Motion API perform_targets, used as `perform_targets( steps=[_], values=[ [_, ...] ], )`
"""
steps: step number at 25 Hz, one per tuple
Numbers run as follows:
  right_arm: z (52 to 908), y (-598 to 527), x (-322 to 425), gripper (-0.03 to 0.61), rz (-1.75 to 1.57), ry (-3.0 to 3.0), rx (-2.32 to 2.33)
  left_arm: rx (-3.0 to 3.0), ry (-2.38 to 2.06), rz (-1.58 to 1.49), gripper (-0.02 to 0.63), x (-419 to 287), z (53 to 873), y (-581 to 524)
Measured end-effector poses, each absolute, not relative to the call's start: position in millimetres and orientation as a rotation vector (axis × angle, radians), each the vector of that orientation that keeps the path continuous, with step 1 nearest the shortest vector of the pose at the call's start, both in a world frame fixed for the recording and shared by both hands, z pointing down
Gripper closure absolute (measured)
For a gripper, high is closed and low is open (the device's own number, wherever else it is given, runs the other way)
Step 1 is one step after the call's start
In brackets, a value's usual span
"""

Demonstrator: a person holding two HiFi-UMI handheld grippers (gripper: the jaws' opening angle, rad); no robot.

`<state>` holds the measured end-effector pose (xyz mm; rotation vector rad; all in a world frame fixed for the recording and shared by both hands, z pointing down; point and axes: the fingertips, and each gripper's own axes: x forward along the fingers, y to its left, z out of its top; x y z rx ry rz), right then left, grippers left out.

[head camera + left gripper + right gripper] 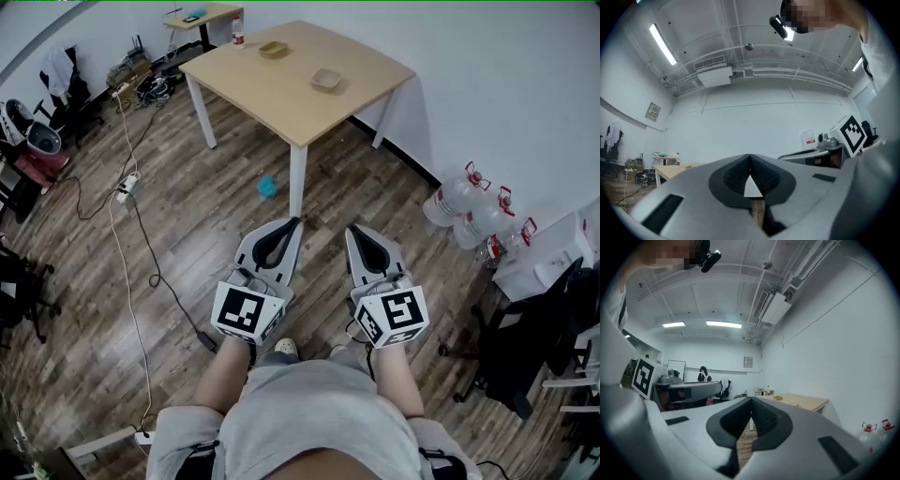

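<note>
I hold both grippers low in front of my body, over the wooden floor. My left gripper (294, 222) is shut with its tips meeting and nothing between them; its own view shows the same closed tips (750, 157) against a white wall. My right gripper (354, 230) is shut too and holds nothing, its tips (751, 400) pointing toward the room. Ahead stands a light wooden table (281, 89) with two small brown bowls (327, 79) (273, 49) on it. The nearest thing to the grippers is the table's front leg (297, 180).
A small blue object (267, 187) lies on the floor by the table leg. Cables (131, 272) and a power strip (127, 186) run along the left. Water jugs (464, 202) stand by the right wall, chairs (28, 141) at left, a black chair (525, 347) at right.
</note>
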<state>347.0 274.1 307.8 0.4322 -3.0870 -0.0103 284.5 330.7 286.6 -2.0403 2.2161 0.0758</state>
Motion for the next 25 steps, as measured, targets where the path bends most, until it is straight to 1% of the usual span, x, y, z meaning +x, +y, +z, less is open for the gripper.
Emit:
perform_targets(
  steps=[11, 25],
  values=[
    [320.7, 264.9, 308.9, 0.568, 0.063, -3.087, 0.486, -2.069, 2.214, 0.091, 0.598, 234.0, 299.0, 322.7],
    [309.9, 162.8, 235.1, 0.569, 0.031, -3.118, 0.422, -2.036, 2.239, 0.095, 0.598, 166.9, 293.6, 224.0]
  ],
)
